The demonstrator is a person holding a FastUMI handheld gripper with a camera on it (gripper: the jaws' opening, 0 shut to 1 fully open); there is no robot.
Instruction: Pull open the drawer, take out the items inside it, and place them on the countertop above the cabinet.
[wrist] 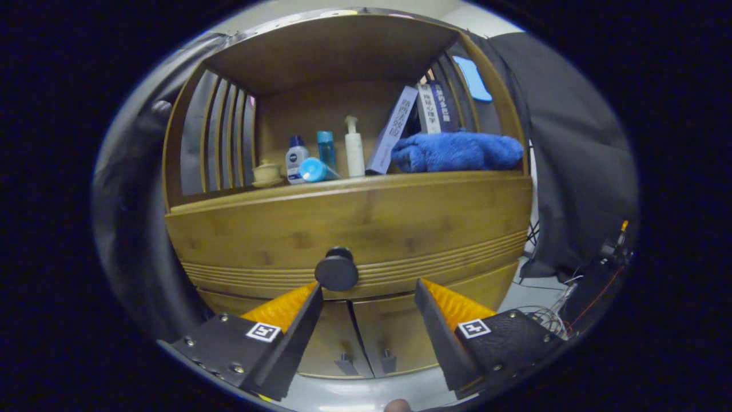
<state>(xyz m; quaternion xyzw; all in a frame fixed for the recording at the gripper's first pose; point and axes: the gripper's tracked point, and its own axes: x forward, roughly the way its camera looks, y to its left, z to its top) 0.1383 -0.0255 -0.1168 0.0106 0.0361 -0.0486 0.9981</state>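
Note:
A bamboo cabinet stands right in front of me. Its wide drawer front (354, 223) is closed, with a round dark knob (337, 269) at its lower middle. My gripper (369, 286) is open; the knob sits just above and beside the left fingertip (311, 294), not between the fingers. The right fingertip (423, 292) is well right of the knob. Above the drawer runs the countertop (354, 186), the floor of an open shelf. The drawer's inside is hidden.
On the countertop stand a small lidded cup (267, 171), several bottles (326, 154), leaning books (394, 129) and a folded blue towel (457, 151). Two lower doors with small handles (366, 360) sit beneath the drawer. Cables (560, 297) lie on the floor to the right.

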